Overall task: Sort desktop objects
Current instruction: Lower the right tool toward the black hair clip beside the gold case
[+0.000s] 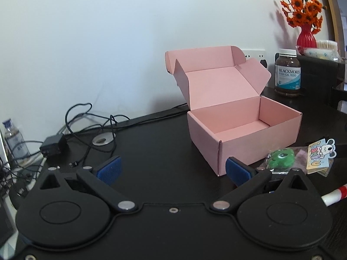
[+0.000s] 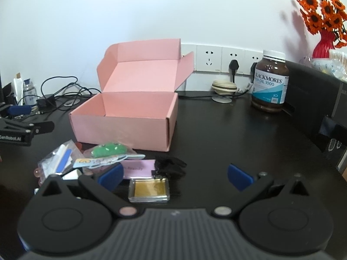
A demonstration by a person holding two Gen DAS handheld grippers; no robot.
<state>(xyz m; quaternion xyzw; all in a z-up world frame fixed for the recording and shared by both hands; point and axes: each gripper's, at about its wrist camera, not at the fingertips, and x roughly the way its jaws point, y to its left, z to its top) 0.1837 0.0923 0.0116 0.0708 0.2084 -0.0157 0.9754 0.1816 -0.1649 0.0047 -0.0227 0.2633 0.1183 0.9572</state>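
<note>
Pink box (image 2: 121,127), lid up, sits left of center in the right wrist view, with a green frog charm (image 2: 108,149) just below. Right gripper (image 2: 175,176) and left gripper (image 1: 172,171) both gape wide, holding nothing.

White wall (image 2: 151,10) with sockets (image 2: 221,61) behind a dark desk (image 2: 216,134); perhaps a wooden frame (image 1: 330,10) at right.

pink box (image 2: 121,123), green frog toy (image 2: 108,149), black desk (image 2: 216,140), red vase (image 1: 306,36) w/ orange flowers (image 1: 303,13), blue-padded tongs (image 2: 174,176)
</note>
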